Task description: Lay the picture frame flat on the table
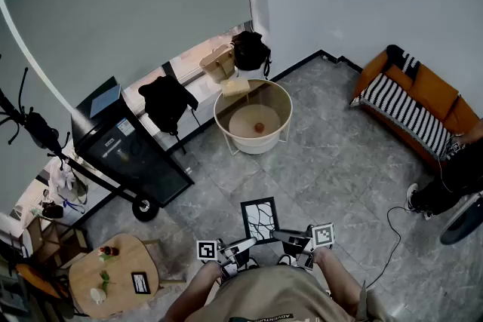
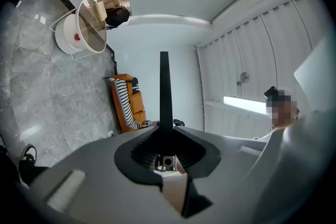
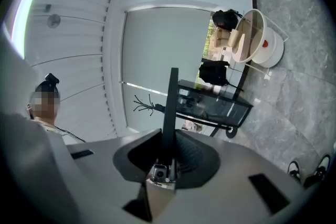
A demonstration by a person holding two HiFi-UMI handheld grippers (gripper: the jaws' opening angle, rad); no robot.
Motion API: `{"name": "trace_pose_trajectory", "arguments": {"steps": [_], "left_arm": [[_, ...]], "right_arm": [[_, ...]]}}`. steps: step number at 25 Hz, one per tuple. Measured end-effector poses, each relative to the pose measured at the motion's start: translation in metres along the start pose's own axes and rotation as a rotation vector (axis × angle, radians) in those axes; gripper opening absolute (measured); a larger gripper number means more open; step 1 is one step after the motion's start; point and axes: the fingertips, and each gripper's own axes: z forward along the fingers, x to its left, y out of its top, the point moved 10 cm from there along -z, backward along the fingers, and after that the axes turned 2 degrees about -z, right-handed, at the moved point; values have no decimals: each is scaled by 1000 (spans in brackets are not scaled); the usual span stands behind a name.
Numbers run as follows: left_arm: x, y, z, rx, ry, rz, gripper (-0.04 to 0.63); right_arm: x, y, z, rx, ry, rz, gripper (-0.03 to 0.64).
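Left gripper [image 1: 240, 244] and right gripper [image 1: 287, 237] both clamp the picture frame [image 1: 259, 218], held upright over the floor [image 1: 332, 162]. Carry step, I'd judge. Next, likely: reach the wooden table [image 1: 79, 284], tilt flat, release.

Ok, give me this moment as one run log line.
left hand-held gripper: shut on picture frame | right hand-held gripper: shut on picture frame | picture frame: in the air, face up | table: not reached

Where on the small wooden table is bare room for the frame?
The wooden table is bare only at its upper right, between the red flower and the small dark frame; elsewhere it is crowded. The floor between white tub and sofa is open.
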Motion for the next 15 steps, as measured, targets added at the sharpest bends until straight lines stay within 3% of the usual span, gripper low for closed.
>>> {"name": "trace_pose_trajectory", "arguments": {"steps": [15], "left_arm": [[-13,26,-23,5,12,21,74]], "right_arm": [[-1,11,35,42,19,-22,71]]}}
